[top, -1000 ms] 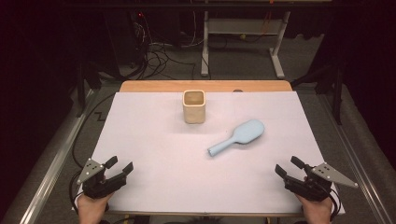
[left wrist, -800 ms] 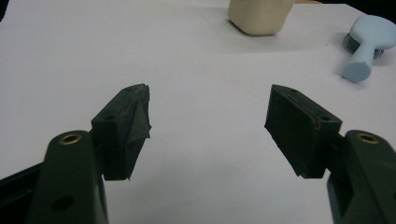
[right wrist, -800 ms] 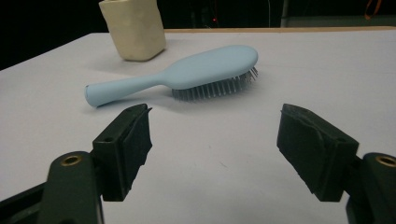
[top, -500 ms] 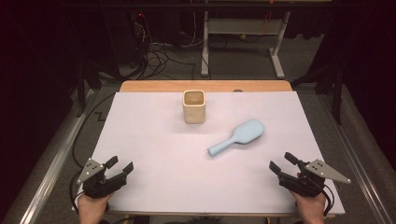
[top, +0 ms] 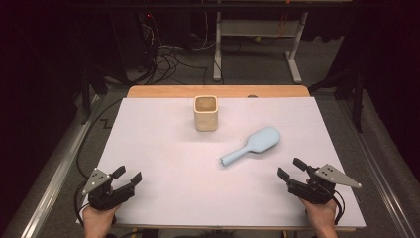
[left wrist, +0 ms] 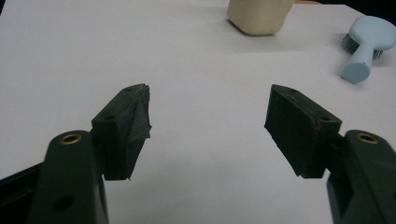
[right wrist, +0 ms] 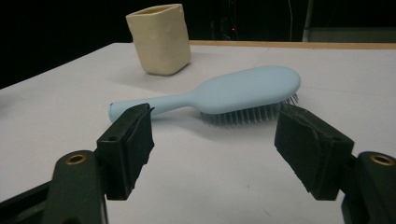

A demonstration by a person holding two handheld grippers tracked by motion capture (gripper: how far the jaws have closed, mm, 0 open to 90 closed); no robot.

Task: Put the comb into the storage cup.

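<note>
A light blue hairbrush point(top: 251, 145) lies bristles down on the white table cover, its handle pointing toward the near left; it also lies ahead in the right gripper view point(right wrist: 219, 95) and at the far right of the left gripper view point(left wrist: 366, 46). Behind it a cream square cup point(top: 205, 112) point(right wrist: 160, 38) point(left wrist: 259, 16) stands upright. My right gripper point(top: 291, 170) point(right wrist: 212, 140) is open, near the front right edge, just short of the brush with nothing between its jaws. My left gripper point(top: 127, 175) point(left wrist: 208, 119) is open and empty at the front left.
The white cover point(top: 163, 148) spans the table, with a wooden strip point(top: 218, 91) along the far edge. Beyond the table are cables on the floor and a metal stand point(top: 257, 47). Metal rails run along both sides.
My right gripper has slid a little to the left and forward toward the brush. The left gripper, brush and cup have stayed put.
</note>
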